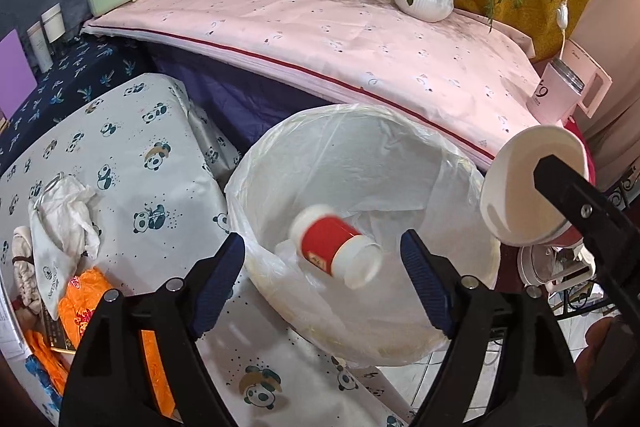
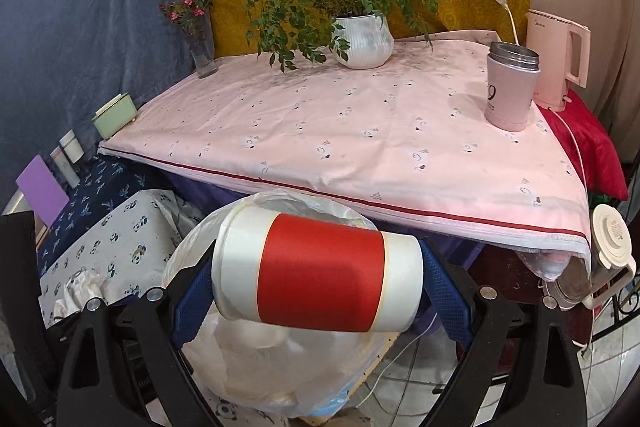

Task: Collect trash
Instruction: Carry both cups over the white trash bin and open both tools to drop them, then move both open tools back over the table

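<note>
One light, crushable paper cup (image 2: 318, 277) was gripped lengthwise, rim and base, by the right gripper (image 2: 316, 283); the left gripper (image 1: 322, 281) was open, another cup (image 1: 334, 247) loose over the bin (image 1: 460, 163).

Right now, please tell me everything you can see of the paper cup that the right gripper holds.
The paper cup is white with a broad red band around its middle, and its surface looks smooth and slightly glossy. It lies sideways between the blue pads of the right gripper, rim at one pad and base at the other, undented. It hangs above the plastic-lined trash bin; nothing else touches it.
</note>
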Available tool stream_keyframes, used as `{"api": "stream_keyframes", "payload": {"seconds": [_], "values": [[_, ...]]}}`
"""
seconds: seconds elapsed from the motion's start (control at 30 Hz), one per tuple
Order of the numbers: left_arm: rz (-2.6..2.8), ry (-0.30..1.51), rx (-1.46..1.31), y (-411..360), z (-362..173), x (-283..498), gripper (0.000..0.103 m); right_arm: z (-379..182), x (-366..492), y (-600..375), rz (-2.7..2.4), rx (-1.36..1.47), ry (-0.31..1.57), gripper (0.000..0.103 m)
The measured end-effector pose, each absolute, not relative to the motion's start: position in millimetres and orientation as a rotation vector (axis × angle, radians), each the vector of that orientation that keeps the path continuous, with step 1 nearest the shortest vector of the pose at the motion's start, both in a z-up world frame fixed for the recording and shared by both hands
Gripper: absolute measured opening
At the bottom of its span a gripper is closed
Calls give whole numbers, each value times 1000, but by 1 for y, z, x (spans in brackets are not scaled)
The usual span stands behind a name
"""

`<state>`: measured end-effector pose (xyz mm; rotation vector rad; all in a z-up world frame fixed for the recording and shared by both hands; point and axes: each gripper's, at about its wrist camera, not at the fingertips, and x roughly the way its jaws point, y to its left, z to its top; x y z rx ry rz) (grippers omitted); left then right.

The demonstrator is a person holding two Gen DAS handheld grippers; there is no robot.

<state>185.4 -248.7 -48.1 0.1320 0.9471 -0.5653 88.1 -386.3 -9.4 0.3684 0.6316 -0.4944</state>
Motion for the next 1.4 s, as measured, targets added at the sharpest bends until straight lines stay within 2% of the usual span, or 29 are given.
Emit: {"api": "stream_keyframes", "payload": {"seconds": [0.1, 0.33, 0.93, 1.4], "values": [[-547, 941, 130, -244, -48, 187, 77, -8, 96, -383, -480, 361, 631, 90], [-503, 924, 137, -231, -46, 190, 85, -6, 108, -374, -462, 346, 630, 90], [-392, 868, 40, -161, -12, 176, 86, 28, 94, -320, -393, 291, 604, 90], [-209, 848, -44, -55, 3, 155, 87, 41, 87, -240, -264, 235, 613, 90]]}}
